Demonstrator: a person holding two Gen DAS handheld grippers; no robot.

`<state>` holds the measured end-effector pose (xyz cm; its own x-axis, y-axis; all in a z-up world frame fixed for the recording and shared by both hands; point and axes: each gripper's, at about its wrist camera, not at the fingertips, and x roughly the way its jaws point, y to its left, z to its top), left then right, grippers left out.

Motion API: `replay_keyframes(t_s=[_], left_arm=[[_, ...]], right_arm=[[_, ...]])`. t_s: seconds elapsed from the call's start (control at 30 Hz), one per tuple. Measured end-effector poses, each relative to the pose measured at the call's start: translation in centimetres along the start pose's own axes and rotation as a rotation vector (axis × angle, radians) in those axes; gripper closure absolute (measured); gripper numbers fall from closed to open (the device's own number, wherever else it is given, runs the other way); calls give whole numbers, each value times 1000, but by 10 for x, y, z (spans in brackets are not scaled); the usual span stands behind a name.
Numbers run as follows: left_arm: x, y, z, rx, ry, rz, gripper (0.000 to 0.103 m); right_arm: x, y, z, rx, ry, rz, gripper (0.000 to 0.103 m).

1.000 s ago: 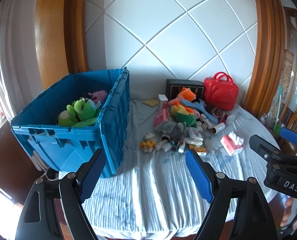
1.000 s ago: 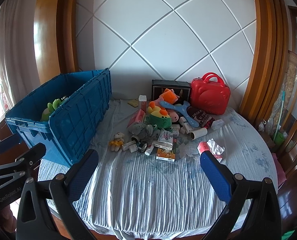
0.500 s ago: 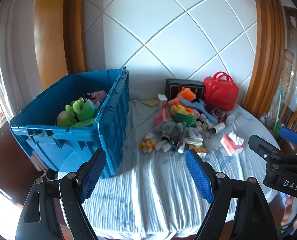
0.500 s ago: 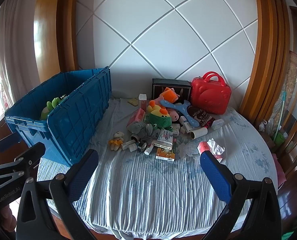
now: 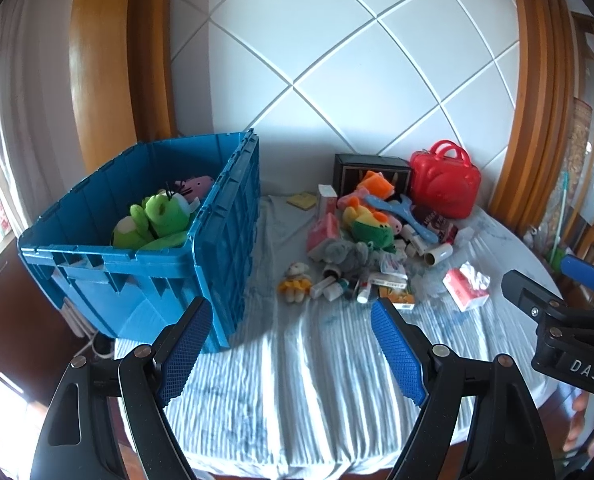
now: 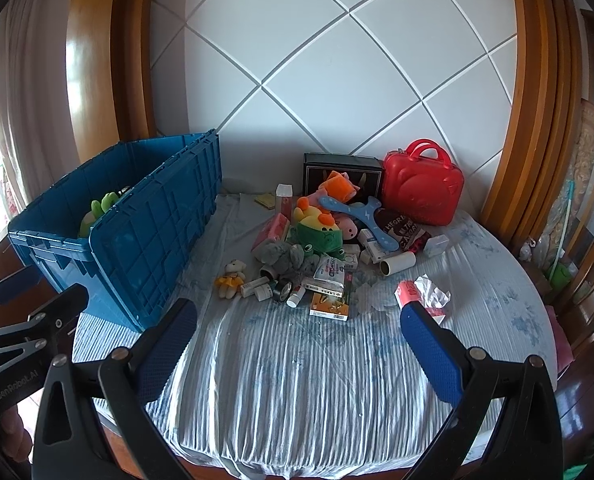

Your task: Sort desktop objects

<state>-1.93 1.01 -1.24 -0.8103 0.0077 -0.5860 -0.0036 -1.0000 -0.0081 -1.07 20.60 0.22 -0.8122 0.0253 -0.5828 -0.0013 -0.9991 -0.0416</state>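
Observation:
A heap of small objects lies mid-table: plush toys, tubes, small boxes and a blue slingshot. A big blue crate stands on the left with a green frog plush inside. My left gripper hangs open over the near cloth, beside the crate's front corner. Further right, my right gripper is also open, well short of the heap. Neither one holds anything. A little yellow plush lies nearest the crate.
A red carry case and a black box stand at the back by the tiled wall. A red tissue pack lies right of the heap. The striped tablecloth covers the round table; wooden chairs stand on the right.
Both views have shifted only slightly; the grippers stay open and nothing on the table has moved.

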Motion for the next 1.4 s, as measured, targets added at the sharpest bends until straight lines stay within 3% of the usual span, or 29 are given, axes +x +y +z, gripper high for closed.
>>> replay_keyframes(t_s=[0.47,0.77,0.97,1.2,1.4], left_arm=[[18,-15,0,-22,31,24,21],[62,-34,-3,-61,95,2,21],[127,-45,-16,-31,209,63,21],[236,-55,-30,37,334,22,21],[313,-63,-39,72,374,-32,21]], right_arm=[[19,-18,1,-5,17,23,0],[70,-59,-12,10,87,53,0],[135,-80,-32,58,184,76,0],[224,-93,-52,131,324,37,0],[295,-101,-70,148,450,-27,0]])
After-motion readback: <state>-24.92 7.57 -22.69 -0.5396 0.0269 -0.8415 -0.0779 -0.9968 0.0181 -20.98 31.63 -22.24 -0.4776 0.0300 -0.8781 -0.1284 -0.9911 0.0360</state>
